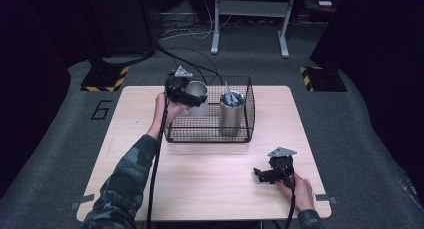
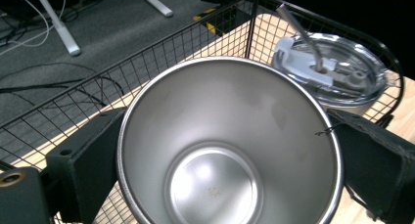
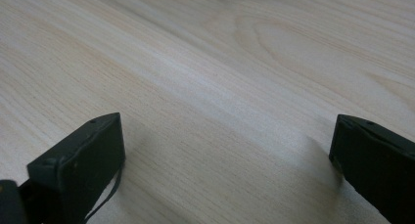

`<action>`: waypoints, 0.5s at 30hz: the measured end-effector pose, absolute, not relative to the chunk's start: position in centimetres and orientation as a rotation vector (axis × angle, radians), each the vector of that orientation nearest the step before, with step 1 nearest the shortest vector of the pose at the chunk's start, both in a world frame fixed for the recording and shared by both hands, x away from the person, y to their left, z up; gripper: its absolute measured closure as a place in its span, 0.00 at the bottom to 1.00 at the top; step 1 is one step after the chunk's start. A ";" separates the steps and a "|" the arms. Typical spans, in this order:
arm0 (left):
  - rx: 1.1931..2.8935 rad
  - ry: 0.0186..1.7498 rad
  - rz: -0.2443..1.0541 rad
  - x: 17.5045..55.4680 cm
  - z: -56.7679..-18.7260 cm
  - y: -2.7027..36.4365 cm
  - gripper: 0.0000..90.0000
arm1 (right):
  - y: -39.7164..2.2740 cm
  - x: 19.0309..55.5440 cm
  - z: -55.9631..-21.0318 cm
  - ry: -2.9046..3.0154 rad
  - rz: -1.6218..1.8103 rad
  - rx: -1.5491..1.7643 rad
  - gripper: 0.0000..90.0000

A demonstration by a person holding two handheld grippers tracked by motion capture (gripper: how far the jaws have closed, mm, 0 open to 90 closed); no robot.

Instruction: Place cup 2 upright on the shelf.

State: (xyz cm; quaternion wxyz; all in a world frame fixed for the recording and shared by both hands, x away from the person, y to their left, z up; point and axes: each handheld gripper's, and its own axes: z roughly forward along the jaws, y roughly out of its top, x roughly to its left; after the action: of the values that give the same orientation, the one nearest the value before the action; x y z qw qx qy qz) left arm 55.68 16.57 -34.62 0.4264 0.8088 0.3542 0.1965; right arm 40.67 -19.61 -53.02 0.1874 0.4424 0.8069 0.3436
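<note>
Left gripper (image 1: 186,95): sitting left of centre in the upper half of the high view, at the left end of the basket; its jaws are clamping an open steel cup from both sides.
Open steel cup (image 1: 197,97): being held upright inside the left part of the basket; in the left gripper view its mouth (image 2: 230,141) is facing the camera, lower centre of the frame, with one black jaw pressing on each side of the rim.
Wire basket (image 1: 246,123): standing on the far half of the table, upper centre of the high view; its black mesh is running across the upper part of the left gripper view.
Lidded tumbler (image 1: 231,113): standing upright in the right part of the basket, just beside the cup; its clear lid and straw are showing at upper right of the left gripper view (image 2: 333,70).
Table (image 1: 210,181): light wood, bare across the near half.
Right gripper (image 1: 263,174): resting low on the table at lower right of the high view, well apart from the basket; jaws standing wide apart, gripping nothing, with bare wood between them in the right gripper view.
</note>
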 end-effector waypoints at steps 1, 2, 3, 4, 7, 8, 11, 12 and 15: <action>2.027 0.888 0.489 55.8 -34.7 16.5 0.07 | -19.6 40.7 -53.0 2.271 0.967 1.243 0.00; 2.025 0.889 0.486 55.9 -34.9 16.5 0.07 | -19.6 40.7 -53.0 2.270 0.967 1.246 0.00; 2.027 0.891 0.485 56.0 -35.0 16.4 0.07 | -19.6 40.7 -53.0 2.270 0.967 1.247 0.00; 2.037 0.892 0.482 56.1 -35.1 16.4 0.07 | -19.6 40.7 -53.0 2.271 0.966 1.243 0.00; 2.044 0.899 0.482 56.4 -35.5 16.3 0.07 | -19.6 40.7 -53.0 2.271 0.967 1.245 0.00; 2.046 0.905 0.477 56.5 -35.7 16.2 0.07 | -19.6 40.7 -53.0 2.270 0.967 1.248 0.00; 2.055 0.917 0.469 56.8 -36.1 16.2 0.07 | -19.6 40.7 -53.0 2.270 0.967 1.247 0.00; 2.063 0.918 0.468 56.9 -36.3 16.3 0.07 | -19.6 40.7 -53.0 2.276 0.965 1.240 0.00; 2.062 0.929 0.463 57.2 -36.8 16.1 0.07 | -19.7 40.7 -53.0 2.277 0.964 1.236 0.00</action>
State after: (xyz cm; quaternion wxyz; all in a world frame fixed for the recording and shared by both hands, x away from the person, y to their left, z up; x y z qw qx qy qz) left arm 57.21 16.08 -36.75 0.4047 0.8167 0.3682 0.1834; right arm 40.67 -19.66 -53.02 0.1874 0.4392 0.8092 0.3424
